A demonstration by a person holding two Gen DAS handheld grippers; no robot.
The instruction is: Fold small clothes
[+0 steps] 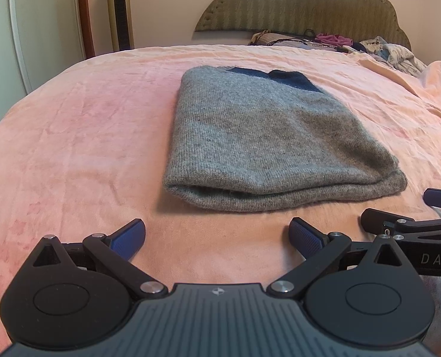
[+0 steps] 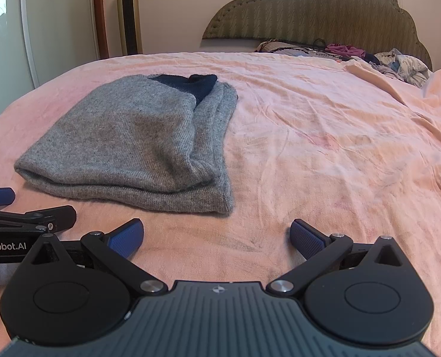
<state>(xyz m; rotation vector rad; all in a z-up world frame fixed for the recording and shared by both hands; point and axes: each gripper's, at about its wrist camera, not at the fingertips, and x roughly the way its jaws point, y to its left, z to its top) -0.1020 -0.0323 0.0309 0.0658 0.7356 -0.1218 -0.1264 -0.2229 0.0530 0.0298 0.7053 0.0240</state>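
A grey knit sweater with a dark blue collar lies folded into a neat rectangle on the pink bedspread. In the right wrist view the same sweater sits left of centre, its folded layers showing along the right edge. My left gripper hovers open just short of the sweater's near edge, holding nothing. My right gripper is open too, empty, over bare bedspread to the right of the sweater. Each gripper shows at the edge of the other's view.
A pile of loose clothes and cords lies at the far right by the padded headboard. A gold tower fan and a white wardrobe door stand beyond the bed's far left edge.
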